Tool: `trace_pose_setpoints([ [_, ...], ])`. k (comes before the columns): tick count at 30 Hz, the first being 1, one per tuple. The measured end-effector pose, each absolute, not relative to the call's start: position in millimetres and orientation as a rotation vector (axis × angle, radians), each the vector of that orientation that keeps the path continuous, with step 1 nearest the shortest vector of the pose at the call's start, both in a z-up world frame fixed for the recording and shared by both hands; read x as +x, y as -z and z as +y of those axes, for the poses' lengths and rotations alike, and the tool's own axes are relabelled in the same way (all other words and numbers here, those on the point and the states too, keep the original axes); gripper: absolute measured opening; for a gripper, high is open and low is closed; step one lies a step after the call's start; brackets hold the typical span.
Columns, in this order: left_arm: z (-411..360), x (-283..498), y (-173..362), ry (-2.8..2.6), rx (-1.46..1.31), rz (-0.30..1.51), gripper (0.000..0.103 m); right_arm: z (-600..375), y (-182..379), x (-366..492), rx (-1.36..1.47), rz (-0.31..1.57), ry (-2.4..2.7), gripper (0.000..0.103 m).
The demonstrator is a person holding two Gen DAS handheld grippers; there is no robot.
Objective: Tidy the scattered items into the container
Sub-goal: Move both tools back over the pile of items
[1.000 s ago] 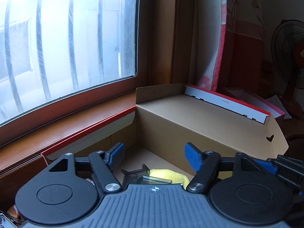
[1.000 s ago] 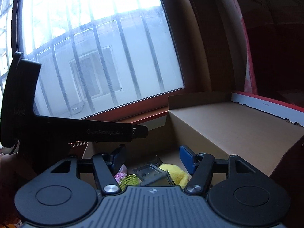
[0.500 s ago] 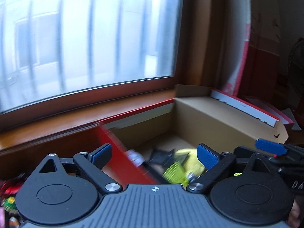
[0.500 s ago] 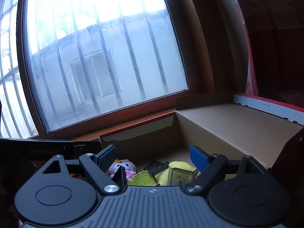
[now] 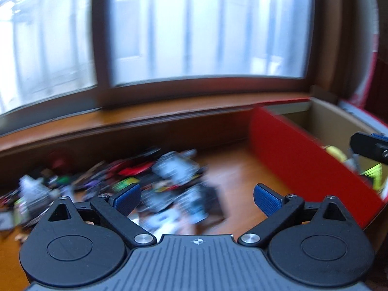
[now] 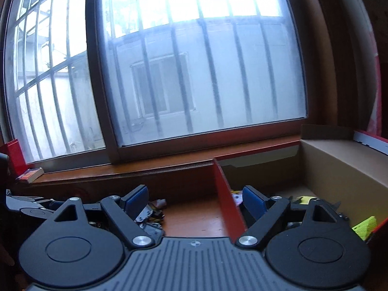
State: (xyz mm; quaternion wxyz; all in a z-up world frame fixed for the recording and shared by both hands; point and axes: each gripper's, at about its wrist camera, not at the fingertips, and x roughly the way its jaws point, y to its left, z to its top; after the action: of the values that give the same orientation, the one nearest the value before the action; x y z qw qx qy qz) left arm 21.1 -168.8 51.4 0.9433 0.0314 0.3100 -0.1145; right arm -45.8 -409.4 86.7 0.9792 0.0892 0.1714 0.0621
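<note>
Grippers: two, left gripper (image 5: 197,196) and right gripper (image 6: 194,200), two blue pads each. One red cardboard box (image 5: 298,155). Scattered items (image 5: 135,181) on the wooden floor: one blurred heap, uncountable. One barred window (image 6: 201,72), two panes

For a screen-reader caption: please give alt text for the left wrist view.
The left tool, jaws opening and empty, hangs over a blurred pile of scattered items on a wooden surface, with the red-sided cardboard box at right below a window.

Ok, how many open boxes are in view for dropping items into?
1: the red box, right of the scattered items, below the window sill. Others may be hidden out of frame.
</note>
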Motion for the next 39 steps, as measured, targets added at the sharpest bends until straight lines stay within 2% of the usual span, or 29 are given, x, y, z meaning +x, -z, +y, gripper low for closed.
trace_pose_setpoints([
  [17, 4, -14, -32, -0.032, 0.012, 0.671, 0.1, -239, -46, -22, 0.173, 0.541, -0.338, 0.088],
  [25, 34, -10, -22, -0.031, -0.016, 0.676, 0.1, -231, -27, 1, 0.217, 0.586, -0.307, 0.088],
  [28, 33, -2, -21, 0.012, 0.002, 0.672, 0.1, -225, -19, 13, 0.237, 0.626, -0.336, 0.082],
  [30, 29, 4, -20, 0.046, 0.014, 0.671, 0.1, -217, -13, 23, 0.229, 0.655, -0.357, 0.072],
  [32, 25, 8, -19, 0.079, 0.019, 0.671, 0.1, -206, -8, 32, 0.21, 0.674, -0.369, 0.068],
  [39, 15, 11, -15, 0.158, 0.036, 0.665, 0.1, -174, 8, 63, 0.142, 0.751, -0.393, 0.064],
])
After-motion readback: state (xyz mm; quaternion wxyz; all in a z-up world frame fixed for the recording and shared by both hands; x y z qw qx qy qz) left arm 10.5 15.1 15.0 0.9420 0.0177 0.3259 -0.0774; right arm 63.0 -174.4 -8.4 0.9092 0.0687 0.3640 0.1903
